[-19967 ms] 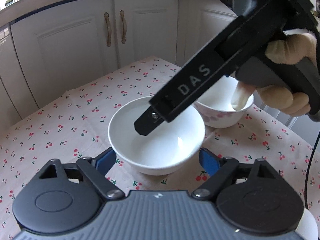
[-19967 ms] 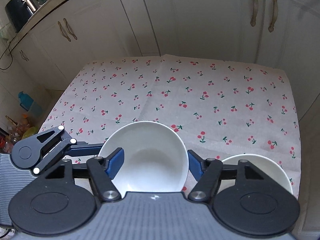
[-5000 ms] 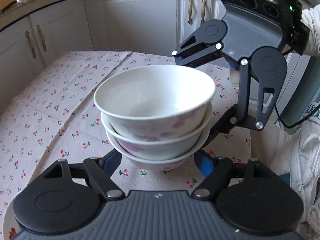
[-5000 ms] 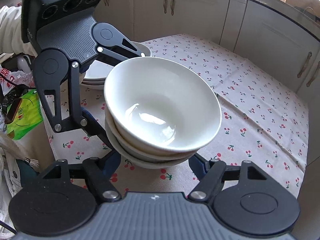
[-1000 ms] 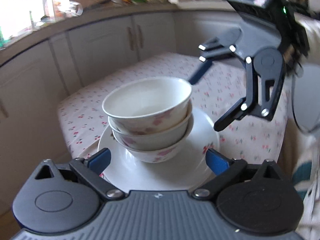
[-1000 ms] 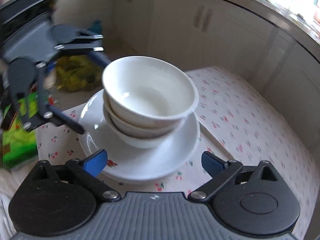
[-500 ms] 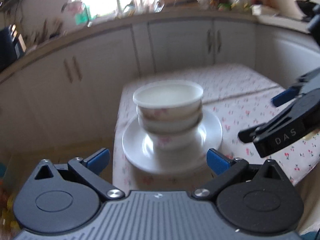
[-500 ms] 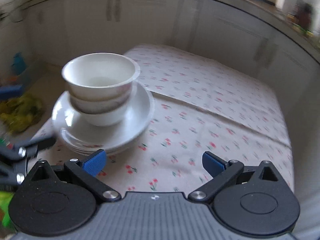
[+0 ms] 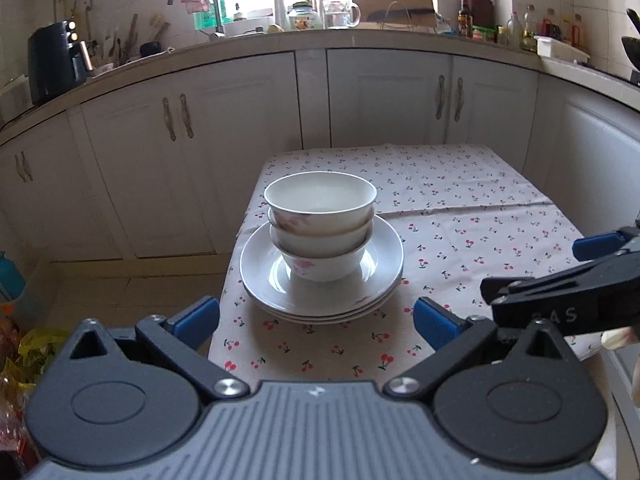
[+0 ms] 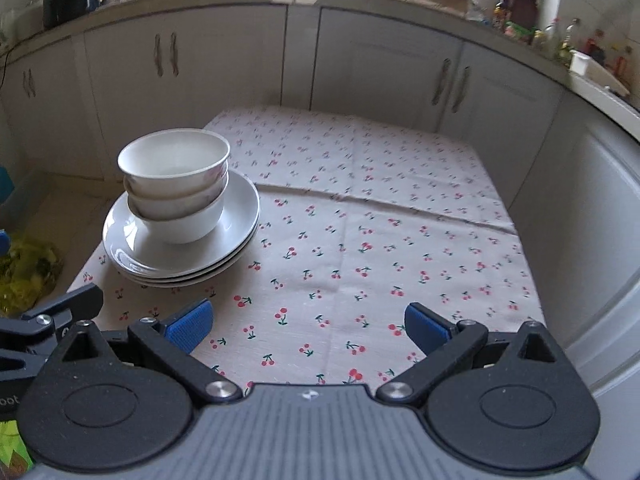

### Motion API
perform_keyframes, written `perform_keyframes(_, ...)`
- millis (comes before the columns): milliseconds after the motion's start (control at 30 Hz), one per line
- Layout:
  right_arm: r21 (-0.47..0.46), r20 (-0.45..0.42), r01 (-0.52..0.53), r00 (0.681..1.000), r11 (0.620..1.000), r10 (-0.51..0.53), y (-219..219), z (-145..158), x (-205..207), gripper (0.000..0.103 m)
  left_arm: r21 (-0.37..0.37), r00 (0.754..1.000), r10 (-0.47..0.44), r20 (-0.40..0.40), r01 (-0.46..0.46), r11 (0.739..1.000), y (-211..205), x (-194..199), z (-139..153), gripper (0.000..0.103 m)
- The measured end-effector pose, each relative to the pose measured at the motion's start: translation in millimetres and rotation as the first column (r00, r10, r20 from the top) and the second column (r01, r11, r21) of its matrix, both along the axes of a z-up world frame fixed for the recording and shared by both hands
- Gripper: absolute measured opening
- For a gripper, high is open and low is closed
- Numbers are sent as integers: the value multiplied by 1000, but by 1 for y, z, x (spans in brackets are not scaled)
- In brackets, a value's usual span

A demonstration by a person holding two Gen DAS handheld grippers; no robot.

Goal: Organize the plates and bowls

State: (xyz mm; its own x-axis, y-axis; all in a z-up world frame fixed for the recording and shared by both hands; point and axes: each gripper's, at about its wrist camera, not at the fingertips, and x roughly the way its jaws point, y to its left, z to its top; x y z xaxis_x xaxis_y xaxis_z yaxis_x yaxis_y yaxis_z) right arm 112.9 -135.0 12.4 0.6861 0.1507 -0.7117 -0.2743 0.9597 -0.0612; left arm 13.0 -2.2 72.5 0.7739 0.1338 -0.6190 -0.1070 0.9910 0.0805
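Observation:
Three white bowls (image 9: 320, 216) (image 10: 175, 176) with faint pink flowers are nested upright on a stack of white plates (image 9: 380, 280) (image 10: 240, 220). The stack stands near the left edge of the table with the cherry-print cloth (image 9: 480, 208) (image 10: 380, 220). My left gripper (image 9: 316, 320) is open, pulled back from the stack, nothing between its blue pads. My right gripper (image 10: 306, 324) is also open and empty, held over the cloth to the right of the stack. In the left wrist view the right gripper's black finger (image 9: 560, 292) juts in from the right edge.
White kitchen cabinets (image 9: 380, 96) (image 10: 380, 64) wrap around behind the table, with a cluttered counter and a window above. Beside the table's left edge lies a yellow-green bag (image 10: 28, 268) on the floor. A black appliance (image 9: 52, 60) sits at the counter's left.
Both grippers have drawn back from the stack of bowls and plates, which now looks smaller and stands alone on the cloth. Both stay open.

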Motion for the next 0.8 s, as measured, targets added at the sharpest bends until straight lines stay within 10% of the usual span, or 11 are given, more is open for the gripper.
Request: perform_keyframes(800, 39, 117, 64, 991, 997, -68, -7, 13, -27, 103, -20, 997, 62, 50, -61, 998, -3, -16, 9, 102)
